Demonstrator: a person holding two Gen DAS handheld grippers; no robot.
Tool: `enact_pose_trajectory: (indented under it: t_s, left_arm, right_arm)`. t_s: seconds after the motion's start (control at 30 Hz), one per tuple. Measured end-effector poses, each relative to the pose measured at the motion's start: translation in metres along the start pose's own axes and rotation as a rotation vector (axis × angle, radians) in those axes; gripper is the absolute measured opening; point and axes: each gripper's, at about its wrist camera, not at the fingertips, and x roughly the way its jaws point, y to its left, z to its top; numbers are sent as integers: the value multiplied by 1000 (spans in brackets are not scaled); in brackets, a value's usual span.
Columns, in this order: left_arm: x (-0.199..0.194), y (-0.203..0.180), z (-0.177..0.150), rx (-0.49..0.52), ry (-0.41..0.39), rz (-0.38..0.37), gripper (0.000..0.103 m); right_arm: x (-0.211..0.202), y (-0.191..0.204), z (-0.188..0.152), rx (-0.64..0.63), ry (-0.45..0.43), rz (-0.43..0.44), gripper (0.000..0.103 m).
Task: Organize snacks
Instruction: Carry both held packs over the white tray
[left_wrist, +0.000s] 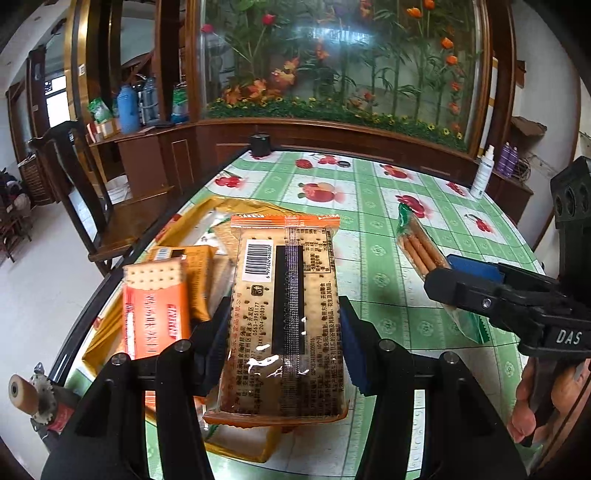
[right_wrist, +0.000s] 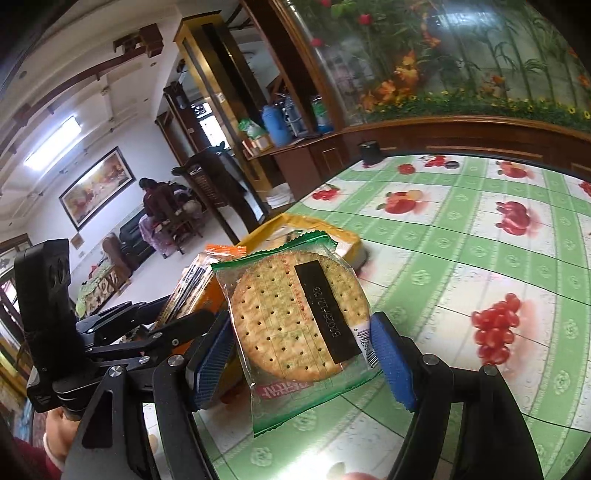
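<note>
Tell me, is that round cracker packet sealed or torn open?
Sealed, apparently: the round cracker packet in the right claw shows intact zigzag ends and whole crackers inside.

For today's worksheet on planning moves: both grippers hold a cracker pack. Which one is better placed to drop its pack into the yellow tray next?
Left. The left gripper holds its orange cracker pack above the yellow tray; the right gripper is beside it.

Home dining room: fruit-print tablecloth (left_wrist: 369, 221), wooden cabinets (left_wrist: 155, 162).

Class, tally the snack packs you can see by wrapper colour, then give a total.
Orange packs: 3, one held by the left gripper, one upright, one behind it
Green packs: 1, held by the right gripper
Total: 4
</note>
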Motion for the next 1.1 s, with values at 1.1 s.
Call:
enact_pose_trajectory:
  t_s: [1.1]
  left_arm:
    - [61, 56, 36, -83, 82, 73, 52]
  right_arm:
    - [163, 23, 84, -19, 124, -50, 75]
